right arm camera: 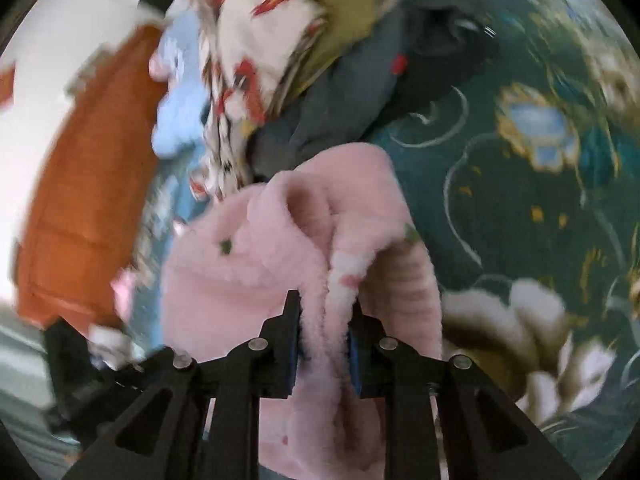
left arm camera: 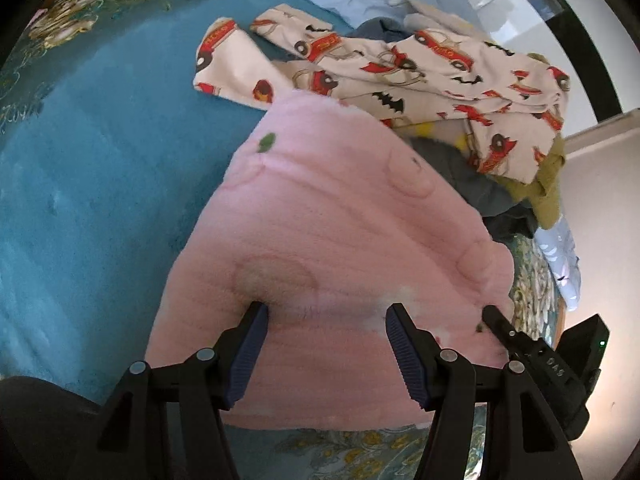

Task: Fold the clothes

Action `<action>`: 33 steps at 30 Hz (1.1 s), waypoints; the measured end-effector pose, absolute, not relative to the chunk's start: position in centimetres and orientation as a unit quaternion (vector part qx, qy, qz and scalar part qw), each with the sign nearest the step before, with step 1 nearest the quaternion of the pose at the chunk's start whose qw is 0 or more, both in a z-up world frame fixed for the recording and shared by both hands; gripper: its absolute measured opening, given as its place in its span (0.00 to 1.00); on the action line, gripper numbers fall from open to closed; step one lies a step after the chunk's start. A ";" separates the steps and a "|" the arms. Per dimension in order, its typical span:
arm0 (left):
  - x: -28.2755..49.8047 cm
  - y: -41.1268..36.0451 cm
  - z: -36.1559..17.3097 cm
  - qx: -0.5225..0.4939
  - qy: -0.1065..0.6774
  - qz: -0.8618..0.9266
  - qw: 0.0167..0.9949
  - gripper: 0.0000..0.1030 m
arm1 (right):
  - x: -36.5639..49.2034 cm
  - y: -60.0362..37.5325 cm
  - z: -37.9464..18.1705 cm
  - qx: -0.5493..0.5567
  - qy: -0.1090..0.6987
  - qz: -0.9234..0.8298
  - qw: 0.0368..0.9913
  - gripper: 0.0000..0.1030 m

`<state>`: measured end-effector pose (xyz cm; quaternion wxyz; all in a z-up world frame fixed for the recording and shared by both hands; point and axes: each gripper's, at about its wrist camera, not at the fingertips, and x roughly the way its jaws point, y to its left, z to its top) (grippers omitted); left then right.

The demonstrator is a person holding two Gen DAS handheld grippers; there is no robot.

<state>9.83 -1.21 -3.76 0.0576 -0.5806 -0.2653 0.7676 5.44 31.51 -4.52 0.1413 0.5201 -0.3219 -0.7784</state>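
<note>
Now left tongs (left arm camera: 326, 316) spread over pink fleece (left arm camera: 340, 216); right tongs (right arm camera: 326, 316) pinching its bunched edge.

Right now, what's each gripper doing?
Left gripper: open, fingers spread over the pink fleece garment.
Right gripper: shut on the pink fleece garment.

Black plastic left gripper (left arm camera: 326, 320): ribbed navy-blue pads, silver rivets on triangular cut-out arms. Right gripper (right arm camera: 324, 312) matches, its blue pads barely showing.
</note>
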 end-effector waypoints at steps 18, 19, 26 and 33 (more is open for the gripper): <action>3.1 -6.2 -5.0 -0.645 -0.194 0.738 0.050 0.77 | 7.5 33.8 -7.1 0.501 -0.410 -0.745 0.161 0.90; 2.8 -5.8 -5.6 -0.649 -0.197 0.732 0.054 0.77 | 7.2 33.5 -7.6 0.503 -0.416 -0.741 0.157 0.90; 1.6 -5.0 -9.2 -0.669 -0.252 0.696 0.067 0.77 | 5.1 31.4 -9.1 0.533 -0.398 -0.732 0.151 0.90; 1.7 -4.5 -9.6 -0.669 -0.257 0.695 0.061 0.76 | 4.6 30.7 -9.3 0.538 -0.406 -0.727 0.134 0.85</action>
